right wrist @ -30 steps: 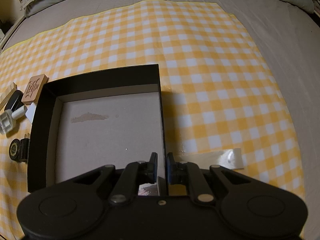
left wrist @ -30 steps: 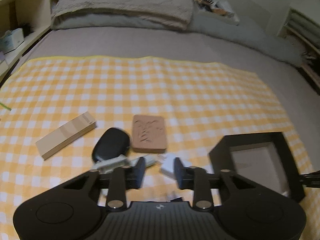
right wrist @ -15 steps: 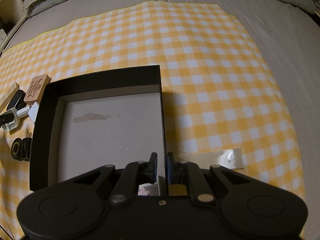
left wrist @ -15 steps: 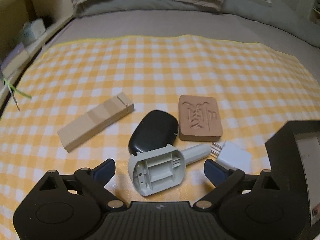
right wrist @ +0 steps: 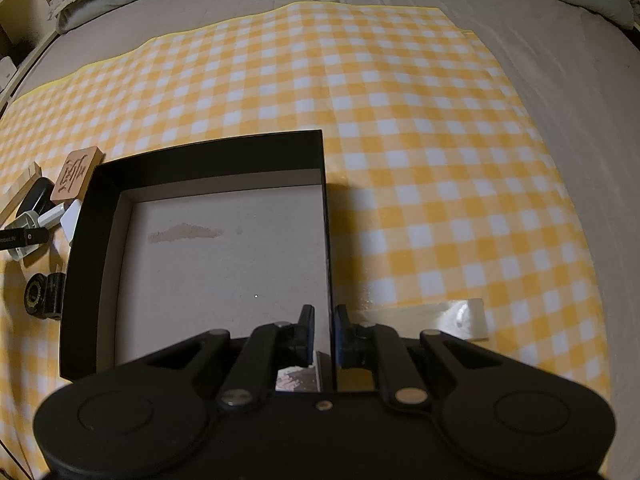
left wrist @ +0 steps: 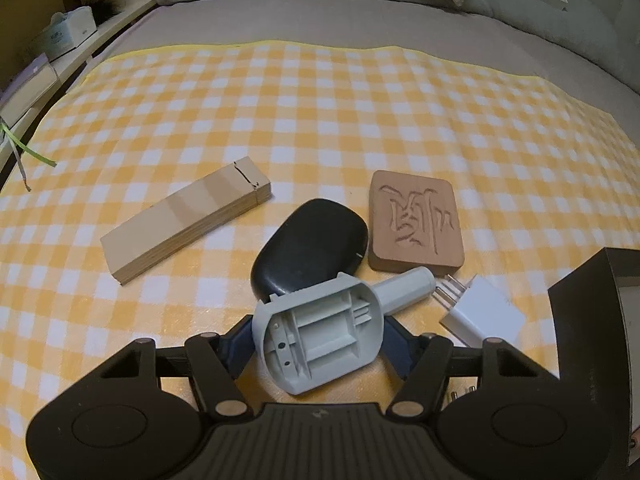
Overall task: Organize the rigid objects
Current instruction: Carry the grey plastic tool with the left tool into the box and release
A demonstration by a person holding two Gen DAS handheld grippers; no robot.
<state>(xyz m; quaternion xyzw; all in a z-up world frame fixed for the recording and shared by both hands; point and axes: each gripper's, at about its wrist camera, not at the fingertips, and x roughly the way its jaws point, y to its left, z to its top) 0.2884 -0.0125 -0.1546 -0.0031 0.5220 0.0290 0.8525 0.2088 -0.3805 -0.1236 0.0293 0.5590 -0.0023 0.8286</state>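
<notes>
A grey plastic housing with a stub handle [left wrist: 320, 340] lies on the yellow checked cloth. My left gripper [left wrist: 318, 344] straddles it, jaws closing, and both blue pads touch its sides. Behind it lie a black oval case [left wrist: 312, 240], a carved wooden tile [left wrist: 416, 220], a plywood block [left wrist: 184, 220] and a white plug adapter [left wrist: 480, 316]. The open black box [right wrist: 208, 160] stands to their right. My right gripper [right wrist: 323, 328] is shut on the box's thin right wall [right wrist: 326, 240].
A small black round part [right wrist: 42, 294] lies left of the box. A strip of clear tape [right wrist: 432, 320] sticks to the cloth right of the box. Pillows and shelves [left wrist: 60, 32] border the bed at the back and left.
My left gripper opened wide, dropped down over the grey housing, then narrowed until its pads met the sides. The right gripper and the box have not moved.
</notes>
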